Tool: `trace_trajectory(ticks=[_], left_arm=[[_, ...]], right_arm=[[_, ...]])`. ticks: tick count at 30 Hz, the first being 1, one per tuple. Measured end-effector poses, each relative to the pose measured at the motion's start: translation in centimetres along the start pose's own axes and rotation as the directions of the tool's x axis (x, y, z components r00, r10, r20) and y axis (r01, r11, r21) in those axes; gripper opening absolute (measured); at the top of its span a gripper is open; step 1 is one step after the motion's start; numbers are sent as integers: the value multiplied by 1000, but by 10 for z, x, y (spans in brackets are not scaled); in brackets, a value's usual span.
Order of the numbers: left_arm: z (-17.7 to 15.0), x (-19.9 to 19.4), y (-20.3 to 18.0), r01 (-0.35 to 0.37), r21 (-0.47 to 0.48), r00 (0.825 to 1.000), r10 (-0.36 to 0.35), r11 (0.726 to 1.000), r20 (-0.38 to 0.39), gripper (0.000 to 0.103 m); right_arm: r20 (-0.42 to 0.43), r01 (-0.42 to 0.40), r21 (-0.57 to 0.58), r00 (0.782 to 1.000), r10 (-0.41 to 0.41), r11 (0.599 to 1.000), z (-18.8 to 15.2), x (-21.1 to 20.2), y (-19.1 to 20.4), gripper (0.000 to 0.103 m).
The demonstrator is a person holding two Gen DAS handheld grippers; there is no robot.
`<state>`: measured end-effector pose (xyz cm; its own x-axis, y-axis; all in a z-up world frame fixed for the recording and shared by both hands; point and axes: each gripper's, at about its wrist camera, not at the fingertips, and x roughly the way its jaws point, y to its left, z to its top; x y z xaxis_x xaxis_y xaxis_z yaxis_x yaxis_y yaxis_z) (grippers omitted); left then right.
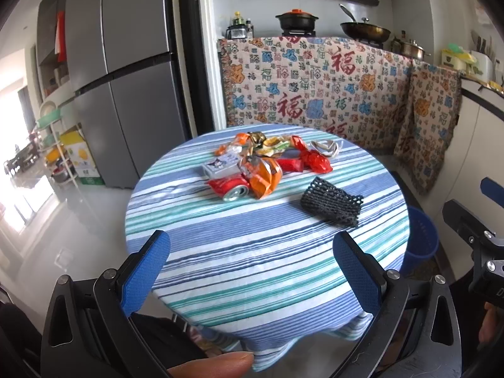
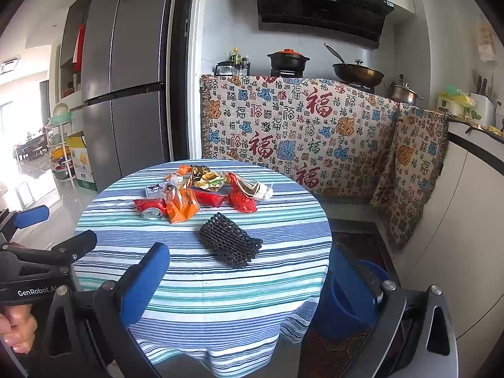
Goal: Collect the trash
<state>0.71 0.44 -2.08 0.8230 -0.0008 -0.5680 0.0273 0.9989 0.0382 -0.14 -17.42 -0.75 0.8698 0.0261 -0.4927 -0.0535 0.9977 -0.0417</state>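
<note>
A heap of trash lies at the far side of the round striped table [image 1: 239, 252] [image 2: 220, 289]: a crushed red can [image 1: 231, 189] [image 2: 151, 208], an orange wrapper [image 1: 263, 176] [image 2: 181, 204], red wrappers [image 1: 315, 159] [image 2: 241, 201], a small white box [image 1: 220, 164] and crumpled paper [image 2: 260, 190]. A black foam net sleeve [image 1: 330, 202] [image 2: 230, 244] lies apart, nearer to me. My left gripper [image 1: 252, 267] hangs open over the table's near edge, nothing between its blue pads. My right gripper [image 2: 252, 283] is open too, over the near right edge.
A blue bin [image 1: 422, 239] [image 2: 349, 296] stands on the floor at the table's right side. Behind the table a patterned cloth [image 2: 299, 132] covers the kitchen counter with pots on it. A grey fridge [image 1: 126, 78] stands at the left. Shelves and boxes line the far left.
</note>
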Motion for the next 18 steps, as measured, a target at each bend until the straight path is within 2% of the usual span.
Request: trace_trajectory(ticks=[11, 18], left_arm=[[-2, 9, 1, -5, -10, 1000, 4, 1000, -18, 103], [-9, 44, 12, -15, -27, 997, 13, 1000, -76, 103]], right_arm=[[-7, -2, 1, 1000, 2, 1000, -2, 4, -1, 103], [-42, -5, 3, 999, 5, 1000, -11, 28, -5, 103]])
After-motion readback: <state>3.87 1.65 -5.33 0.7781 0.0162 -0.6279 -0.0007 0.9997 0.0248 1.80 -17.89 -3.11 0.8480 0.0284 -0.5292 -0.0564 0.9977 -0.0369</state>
